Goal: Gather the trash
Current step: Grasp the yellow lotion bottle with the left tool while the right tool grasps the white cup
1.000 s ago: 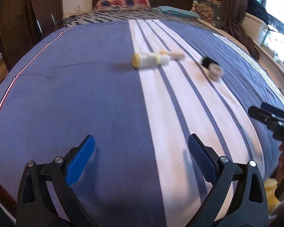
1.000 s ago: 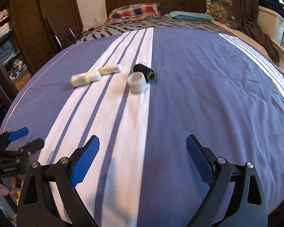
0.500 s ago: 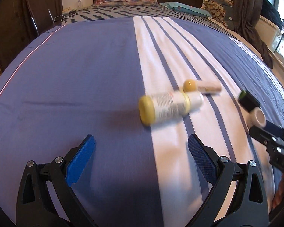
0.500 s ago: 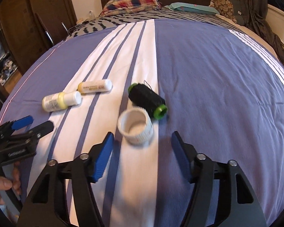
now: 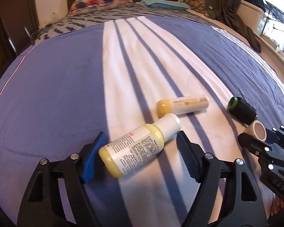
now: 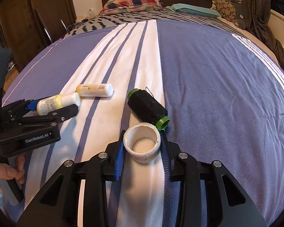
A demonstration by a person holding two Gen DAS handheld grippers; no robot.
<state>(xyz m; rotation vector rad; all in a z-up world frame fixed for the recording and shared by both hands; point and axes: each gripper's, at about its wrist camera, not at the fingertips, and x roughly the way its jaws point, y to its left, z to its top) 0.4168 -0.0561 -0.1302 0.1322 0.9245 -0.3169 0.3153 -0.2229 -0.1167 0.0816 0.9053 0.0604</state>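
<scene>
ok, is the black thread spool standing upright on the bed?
No, the black thread spool lies on its side on the bedspread, green ends pointing sideways, beside the white ring.

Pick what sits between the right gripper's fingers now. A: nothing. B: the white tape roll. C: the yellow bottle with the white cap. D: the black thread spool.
B: in the right wrist view the right gripper has its pads against both sides of the white tape roll; the black thread spool lies just beyond.

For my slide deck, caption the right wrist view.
Right tongs close around a white tape roll on the striped bed, beside a black thread spool.
</scene>
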